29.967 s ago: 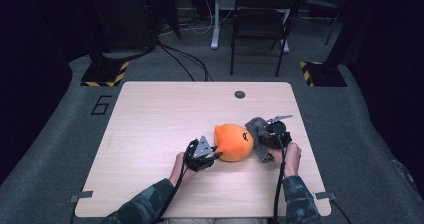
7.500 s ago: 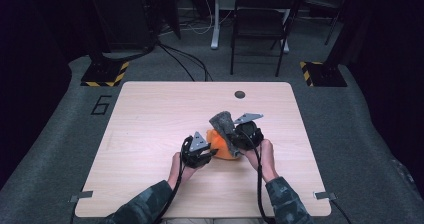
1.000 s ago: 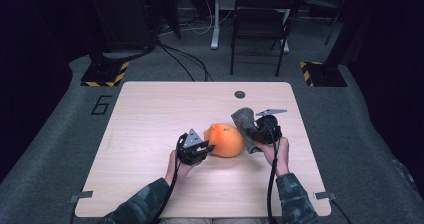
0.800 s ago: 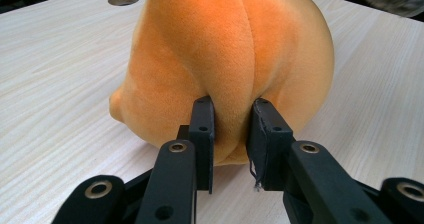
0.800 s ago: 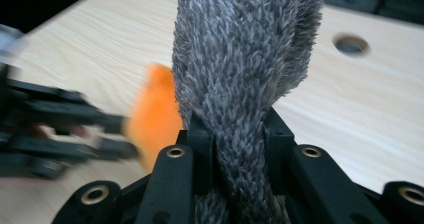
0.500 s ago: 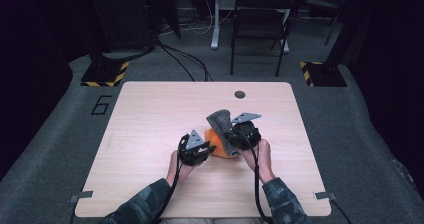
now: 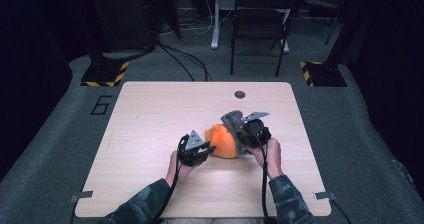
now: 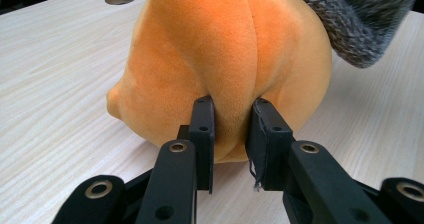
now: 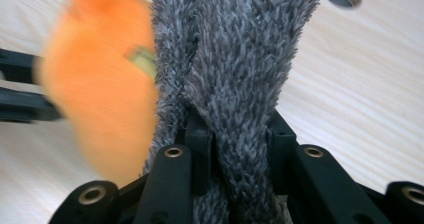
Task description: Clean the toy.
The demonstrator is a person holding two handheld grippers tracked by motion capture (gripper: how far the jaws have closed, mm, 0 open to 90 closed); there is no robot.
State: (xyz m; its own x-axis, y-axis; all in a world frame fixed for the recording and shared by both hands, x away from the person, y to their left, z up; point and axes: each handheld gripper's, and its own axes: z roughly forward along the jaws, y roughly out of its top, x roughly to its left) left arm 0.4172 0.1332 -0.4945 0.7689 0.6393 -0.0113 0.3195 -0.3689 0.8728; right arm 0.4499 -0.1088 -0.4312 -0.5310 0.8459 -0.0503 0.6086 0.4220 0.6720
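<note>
We see an orange plush toy (image 7: 224, 142) lying on the wooden table (image 7: 150, 119), slightly right of centre and toward the near edge, with a grey fuzzy cloth (image 7: 233, 124) draped against its 3 o'clock side. In the left gripper view the plush (image 8: 225, 59) bulges around the black jaws, so we judge it soft, light and easily deformed, not fragile and unlikely to slip. The left gripper (image 7: 202, 151), at the toy's 9 o'clock in the high view, stands narrow, pinching a fold of the orange fabric along a seam. The right gripper (image 7: 243, 139), at 3 o'clock, is likewise narrow, clamped on a bunched length of the grey cloth (image 9: 235, 74); that pile also looks limp and compressible. We judge that a pinch of gathered material is the sound hold on either piece, since a broad grasp would merely squash the stuffing. A round cable hole (image 7: 240, 94) lies at 12 o'clock, well apart.
</note>
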